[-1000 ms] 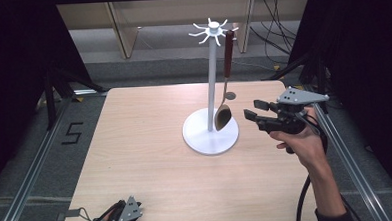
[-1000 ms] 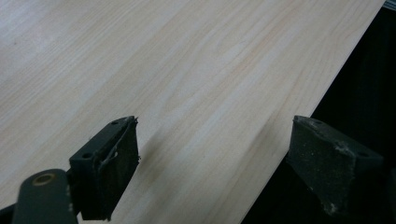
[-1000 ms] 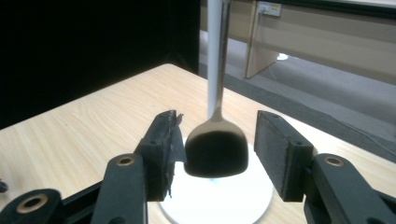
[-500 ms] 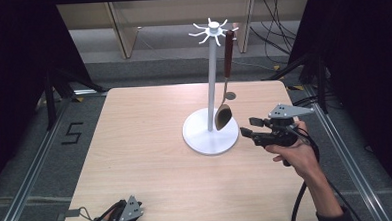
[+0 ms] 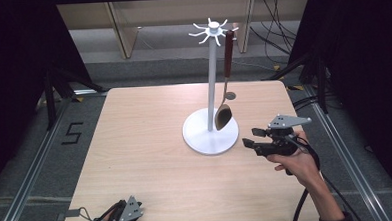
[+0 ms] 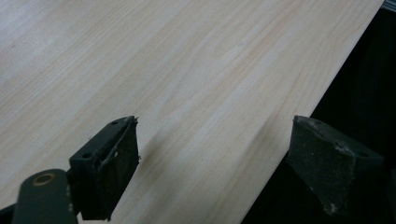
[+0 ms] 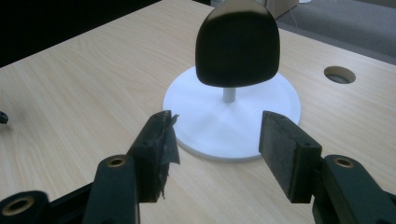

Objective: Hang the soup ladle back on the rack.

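Two grippers at the wooden table [image 5: 150, 142]. Right gripper [image 5: 249, 138] low over the tabletop, just right of the white rack base [image 5: 200, 135], jaws pointing left at it; they have just been opening and stand apart with nothing between them. Right gripper view: pads [image 7: 289, 149] level with the base rim, apart from it. Ladle [image 5: 224, 109] hangs by its dark red handle from a hook at the top of the rack's post [image 5: 212, 75], bowl down, just above the base and free of it. Left gripper [image 5: 123, 218] at the table's near edge, well apart from the rack; left gripper view has its jaws wide, nothing held, bare wood below.
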`<state>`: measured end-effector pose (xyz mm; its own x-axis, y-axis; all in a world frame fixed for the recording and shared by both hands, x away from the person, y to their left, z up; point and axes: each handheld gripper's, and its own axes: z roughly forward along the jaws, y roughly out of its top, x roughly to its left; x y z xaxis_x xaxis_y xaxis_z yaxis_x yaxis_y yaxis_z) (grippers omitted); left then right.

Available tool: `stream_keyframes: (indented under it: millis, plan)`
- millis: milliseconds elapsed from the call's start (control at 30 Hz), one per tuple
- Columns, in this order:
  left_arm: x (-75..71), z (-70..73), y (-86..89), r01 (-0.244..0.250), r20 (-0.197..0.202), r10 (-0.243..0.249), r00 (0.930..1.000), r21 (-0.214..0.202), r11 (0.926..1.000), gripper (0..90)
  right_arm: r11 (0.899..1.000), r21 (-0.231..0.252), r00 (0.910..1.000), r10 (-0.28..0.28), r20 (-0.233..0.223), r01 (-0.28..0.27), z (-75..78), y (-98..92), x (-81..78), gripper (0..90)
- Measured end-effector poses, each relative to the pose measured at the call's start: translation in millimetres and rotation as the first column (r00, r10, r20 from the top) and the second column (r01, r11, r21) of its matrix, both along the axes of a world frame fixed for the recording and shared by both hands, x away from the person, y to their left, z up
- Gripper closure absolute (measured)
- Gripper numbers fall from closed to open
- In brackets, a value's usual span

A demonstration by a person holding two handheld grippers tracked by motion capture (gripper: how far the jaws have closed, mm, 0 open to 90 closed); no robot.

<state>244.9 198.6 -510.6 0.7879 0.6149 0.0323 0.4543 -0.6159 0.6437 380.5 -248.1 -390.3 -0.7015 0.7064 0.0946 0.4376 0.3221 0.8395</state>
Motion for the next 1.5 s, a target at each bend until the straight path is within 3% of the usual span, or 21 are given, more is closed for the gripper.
stream_keyframes:
  millis: [133, 200, 233, 333, 433, 467, 500, 600, 667, 700, 733, 1000, 1133, 1200, 1233, 1300, 1333, 1367, 1433, 1500]
  plan:
    - [-0.4, -0.5, 0.1, -0.001, 0.002, 0.001, 1.0000, -0.001, 1.0000, 15.4, 1.000, 0.010, 0.9999, 0.003, -0.012, -0.003, -5.1, -3.1, -2.1, 44.0]
    - [-0.6, -0.4, 0.1, 0.001, 0.003, -0.001, 1.0000, 0.003, 1.0000, 15.4, 1.000, -0.006, 0.9998, -0.007, -0.021, 0.006, -7.2, -5.3, -4.3, 43.2]
    - [-0.7, -0.1, 0.4, 0.006, 0.006, -0.006, 1.0000, 0.007, 1.0000, 15.4, 1.000, -0.020, 1.0000, -0.004, -0.004, 0.004, -9.3, -7.0, -4.1, 42.7]
    - [-1.4, 0.4, 0.6, 0.002, 0.006, -0.002, 1.0000, 0.004, 1.0000, 15.4, 1.000, -0.022, 0.9996, -0.011, -0.026, 0.011, -13.2, -8.6, -7.1, 42.3]
    - [-1.4, 0.1, 0.6, 0.005, 0.004, -0.005, 1.0000, 0.005, 1.0000, 15.4, 0.999, -0.033, 1.0000, -0.001, -0.005, 0.001, -14.3, -11.6, -9.2, 41.6]
    - [-1.3, 0.0, 0.6, 0.004, 0.004, -0.004, 1.0000, 0.004, 1.0000, 15.4, 1.000, -0.018, 0.9996, -0.008, -0.028, 0.008, -14.6, -10.6, -12.2, 40.9]
    - [-1.1, -0.1, 0.7, 0.000, 0.006, 0.000, 1.0000, 0.005, 1.0000, 15.4, 1.000, -0.024, 1.0000, -0.004, -0.008, 0.004, -14.9, -11.5, -11.9, 40.5]
    - [-0.8, -0.2, 1.1, 0.001, 0.005, -0.001, 1.0000, 0.007, 1.0000, 15.4, 1.000, -0.013, 1.0000, 0.003, -0.004, -0.003, -17.1, -10.7, -15.2, 39.8]
    - [-0.9, 0.0, 1.1, 0.001, 0.007, -0.001, 1.0000, 0.008, 1.0000, 15.4, 1.000, -0.007, 0.9994, 0.008, -0.032, -0.009, -17.7, -10.0, -19.4, 38.7]
    - [-1.2, 0.0, 0.8, -0.001, 0.006, 0.001, 1.0000, 0.006, 1.0000, 15.4, 1.000, -0.018, 0.9997, 0.022, 0.004, -0.022, -18.9, -10.8, -18.4, 37.9]
    - [-1.6, 0.3, 0.7, 0.001, 0.005, -0.001, 1.0000, 0.004, 1.0000, 15.4, 1.000, -0.010, 0.9997, 0.015, -0.019, -0.015, -19.4, -10.0, -21.3, 37.3]
    - [-1.4, 0.2, 0.9, -0.001, 0.007, 0.001, 1.0000, 0.008, 1.0000, 15.4, 0.999, -0.024, 0.9995, 0.029, 0.008, -0.029, -28.0, -10.8, -27.8, 34.2]
    - [-1.6, 0.2, 1.0, 0.001, 0.007, -0.001, 1.0000, 0.009, 1.0000, 15.4, 1.000, -0.016, 0.9992, 0.022, -0.032, -0.022, -34.1, -10.7, -32.3, 33.2]
    - [-1.6, 0.3, 1.0, 0.001, 0.008, -0.001, 1.0000, 0.008, 1.0000, 15.4, 1.000, -0.013, 0.9994, 0.015, -0.032, -0.015, -38.4, -11.8, -34.0, 32.9]
    - [-1.9, 0.3, 1.0, 0.001, 0.006, -0.001, 1.0000, 0.006, 1.0000, 15.4, 0.999, -0.027, 0.9997, 0.021, -0.010, -0.021, -39.9, -13.5, -33.1, 32.9]
    - [-2.0, 0.3, 0.8, 0.003, 0.007, -0.003, 1.0000, 0.007, 1.0000, 15.4, 1.000, -0.018, 0.9987, 0.016, -0.049, -0.017, -43.5, -14.4, -36.6, 32.8]
    - [-1.8, 0.4, 0.8, 0.005, 0.006, -0.005, 1.0000, 0.005, 1.0000, 15.4, 1.000, -0.019, 0.9985, 0.008, -0.054, -0.009, -45.5, -15.4, -37.9, 32.7]
    - [-1.9, 0.4, 0.7, 0.005, 0.006, -0.005, 1.0000, 0.005, 1.0000, 15.4, 1.000, -0.024, 0.9995, 0.007, -0.031, -0.008, -48.6, -16.6, -37.5, 32.5]
    - [-2.1, 0.1, 0.7, 0.002, 0.007, -0.002, 1.0000, 0.007, 1.0000, 15.4, 1.000, -0.021, 0.9977, -0.008, -0.068, 0.006, -51.7, -18.0, -41.2, 31.9]
    - [-1.9, 0.1, 0.7, 0.002, 0.005, -0.002, 1.0000, 0.006, 1.0000, 15.4, 0.999, -0.036, 0.9985, -0.001, -0.054, -0.001, -55.6, -22.0, -41.2, 31.4]
